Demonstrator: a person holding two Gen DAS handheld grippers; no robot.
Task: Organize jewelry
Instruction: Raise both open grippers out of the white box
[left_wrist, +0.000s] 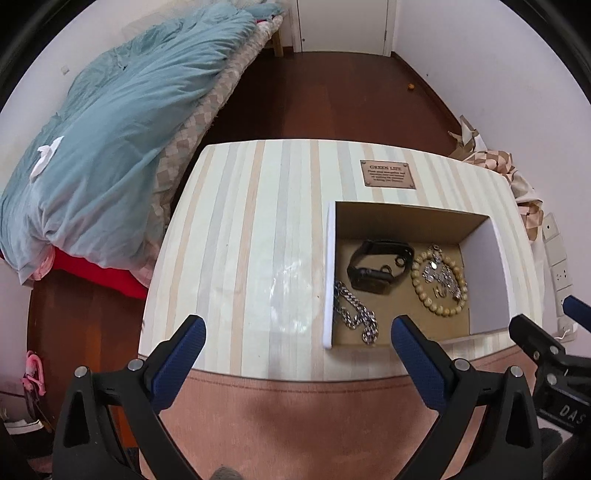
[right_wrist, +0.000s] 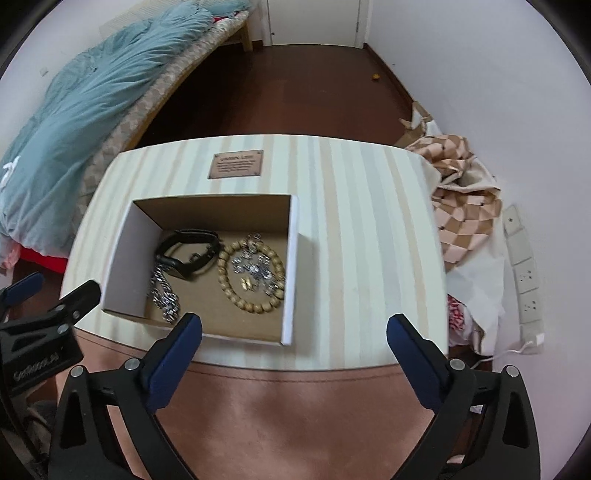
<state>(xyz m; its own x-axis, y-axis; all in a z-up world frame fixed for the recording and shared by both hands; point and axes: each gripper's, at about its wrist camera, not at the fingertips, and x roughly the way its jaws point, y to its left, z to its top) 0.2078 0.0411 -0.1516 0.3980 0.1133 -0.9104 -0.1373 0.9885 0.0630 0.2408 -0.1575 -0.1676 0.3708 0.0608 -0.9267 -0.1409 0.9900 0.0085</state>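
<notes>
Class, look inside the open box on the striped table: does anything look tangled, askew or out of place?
Yes. In the box, small silver pieces lie heaped inside the beaded bracelet, and the silver chain runs under the black watch.

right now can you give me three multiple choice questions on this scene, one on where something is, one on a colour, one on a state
1. Where does the black watch lie?
A. in the cardboard box
B. on the striped tabletop outside the box
C. on the bed

2. What colour are the pads on the fingers of the right hand-held gripper?
A. red
B. blue
C. yellow

3. In what state is the left hand-held gripper?
A. shut on the silver chain
B. shut on nothing
C. open and holding nothing

Answers:
1. A, the watch sits on the box floor beside the bead bracelet and the silver chain.
2. B, both pads show dark blue against the black frame.
3. C, its fingers stand wide apart above the striped table with nothing between them.
</notes>
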